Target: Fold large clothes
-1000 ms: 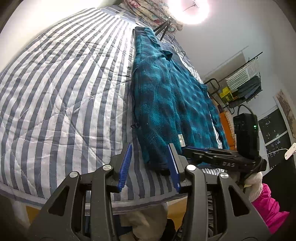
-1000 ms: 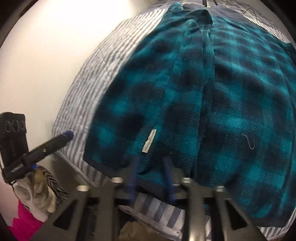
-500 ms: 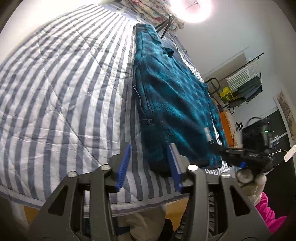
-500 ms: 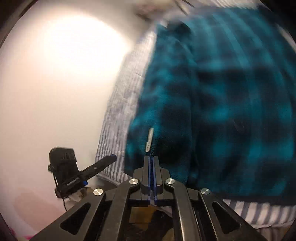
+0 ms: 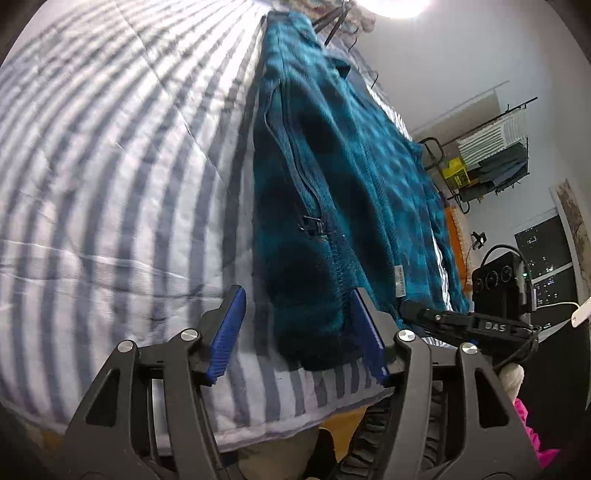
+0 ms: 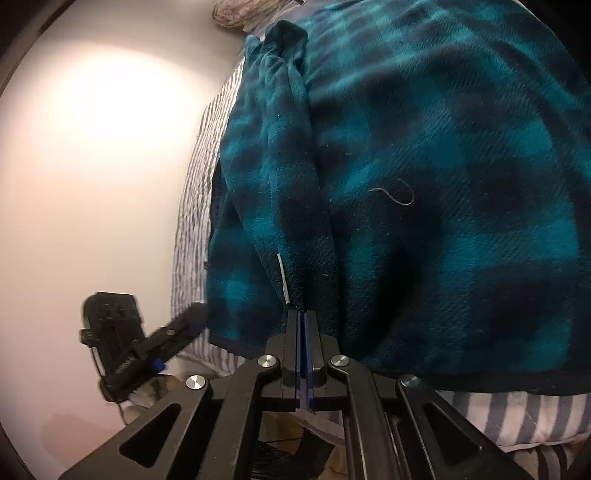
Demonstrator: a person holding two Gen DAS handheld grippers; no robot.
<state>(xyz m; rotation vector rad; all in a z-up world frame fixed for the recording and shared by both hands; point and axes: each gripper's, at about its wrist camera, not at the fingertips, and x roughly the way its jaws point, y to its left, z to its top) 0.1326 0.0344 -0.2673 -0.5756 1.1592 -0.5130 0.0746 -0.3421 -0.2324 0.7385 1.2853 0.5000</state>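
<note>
A teal and black checked fleece jacket [image 5: 332, 177] lies lengthwise on a bed with a grey and white striped quilt [image 5: 110, 184]. My left gripper [image 5: 299, 314] is open, its blue pads [image 5: 227, 328] either side of the jacket's near hem corner, below the zip. My right gripper [image 6: 303, 325] is shut on the jacket's [image 6: 443, 184] hem edge next to a small white label [image 6: 282, 277]. The right gripper also shows at the right of the left wrist view [image 5: 410, 308].
A metal rack [image 5: 491, 155] with folded things stands by the far wall at right. A dark window [image 5: 546, 258] is beyond it. A bright lamp [image 5: 395, 5] and a tripod [image 5: 332, 22] stand at the bed's head. A plain wall [image 6: 92, 166] borders the bed's left side.
My right gripper has closed on the jacket's hem and lifted it a little. My left gripper has moved in low so its open pads flank the near hem corner.
</note>
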